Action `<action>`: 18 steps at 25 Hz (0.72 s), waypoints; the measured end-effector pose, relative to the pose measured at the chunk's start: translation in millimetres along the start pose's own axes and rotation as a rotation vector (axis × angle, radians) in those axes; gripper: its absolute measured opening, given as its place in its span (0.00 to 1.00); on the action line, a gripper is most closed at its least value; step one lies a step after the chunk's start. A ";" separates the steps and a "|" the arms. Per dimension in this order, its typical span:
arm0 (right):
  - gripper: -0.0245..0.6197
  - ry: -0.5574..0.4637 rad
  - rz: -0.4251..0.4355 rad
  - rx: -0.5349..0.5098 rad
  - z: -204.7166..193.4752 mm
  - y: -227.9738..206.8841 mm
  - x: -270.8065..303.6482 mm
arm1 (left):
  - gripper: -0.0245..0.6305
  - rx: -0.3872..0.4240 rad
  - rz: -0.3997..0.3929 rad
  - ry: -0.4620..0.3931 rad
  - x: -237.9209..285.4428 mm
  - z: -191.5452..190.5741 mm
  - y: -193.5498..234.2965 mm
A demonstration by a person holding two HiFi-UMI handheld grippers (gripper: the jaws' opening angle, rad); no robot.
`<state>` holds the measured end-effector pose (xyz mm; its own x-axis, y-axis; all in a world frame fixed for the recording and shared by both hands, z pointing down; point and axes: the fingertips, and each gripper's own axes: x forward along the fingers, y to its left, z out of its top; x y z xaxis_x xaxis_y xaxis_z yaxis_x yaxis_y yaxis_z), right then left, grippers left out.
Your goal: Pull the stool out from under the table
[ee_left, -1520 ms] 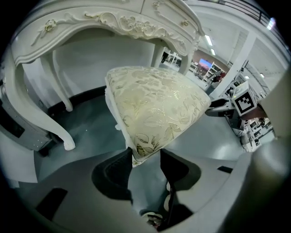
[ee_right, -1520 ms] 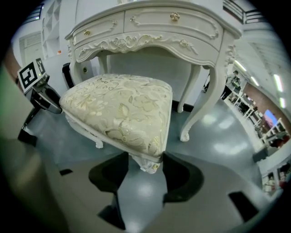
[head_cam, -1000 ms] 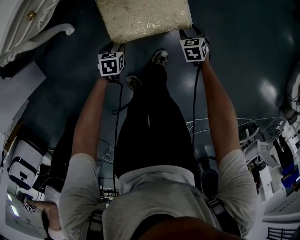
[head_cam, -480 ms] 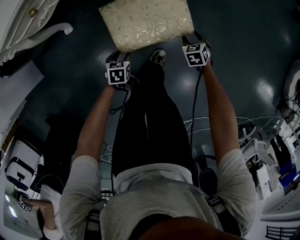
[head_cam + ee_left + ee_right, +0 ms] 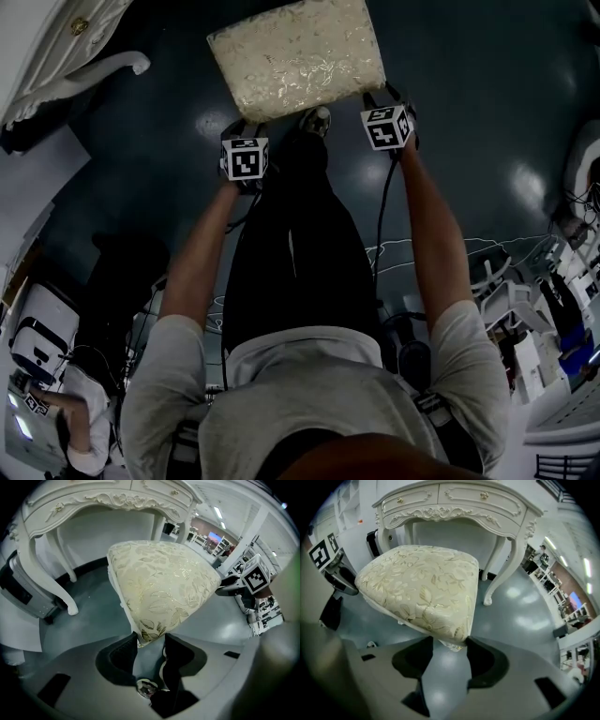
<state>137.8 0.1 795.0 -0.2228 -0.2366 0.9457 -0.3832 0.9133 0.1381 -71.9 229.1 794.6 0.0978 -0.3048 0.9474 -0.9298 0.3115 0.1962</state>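
Note:
The stool [image 5: 295, 56] has a cream cushion with a gold leaf pattern and stands on the dark floor, out in front of the white carved table [image 5: 56, 37]. My left gripper [image 5: 246, 131] is shut on the cushion's near left corner, which sits between its jaws [image 5: 151, 644]. My right gripper [image 5: 382, 97] is shut on the near right corner in the same way [image 5: 449, 644]. The left gripper view shows the cushion [image 5: 159, 583], the table [image 5: 108, 498] behind it and the right gripper's marker cube [image 5: 255, 576]. The right gripper view shows the cushion [image 5: 422, 588] before the table [image 5: 454, 503].
The person's dark-trousered legs and a shoe [image 5: 316, 118] stand just behind the stool. A curved table leg [image 5: 94, 70] lies to the left. Cables [image 5: 422, 246] run over the floor, white equipment [image 5: 562, 281] crowds the right edge, and another person [image 5: 75, 431] is at the lower left.
The stool and both grippers have come toward the person, away from the table. More of the cushion shows, and it has turned slightly.

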 end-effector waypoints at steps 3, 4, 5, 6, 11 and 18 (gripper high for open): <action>0.41 0.005 -0.005 -0.013 0.4 -1.7 -2.8 | 0.32 -0.021 -0.001 -0.014 -0.3 -3.8 -1.9; 0.41 0.005 -0.012 -0.012 0.3 -1.8 -4.3 | 0.32 -0.030 0.006 -0.017 -0.9 -3.3 -1.9; 0.41 0.007 -0.020 -0.010 -1.0 -1.0 -6.0 | 0.32 -0.037 0.018 -0.012 -2.4 -2.8 -2.1; 0.41 0.013 -0.029 -0.005 -3.6 0.4 -8.1 | 0.32 -0.046 0.031 -0.001 -4.7 -3.3 -2.7; 0.30 -0.023 -0.021 0.144 2.2 10.1 -39.3 | 0.21 -0.056 0.041 -0.006 -27.1 -4.2 -12.1; 0.07 -0.211 0.129 0.166 74.3 97.1 -112.5 | 0.05 0.000 -0.053 -0.140 -86.4 25.4 -57.4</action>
<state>59.1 90.8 680.2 -0.4535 -0.2020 0.8681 -0.4776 0.8774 -0.0454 -36.0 214.7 695.1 0.0958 -0.4437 0.8910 -0.9246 0.2919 0.2448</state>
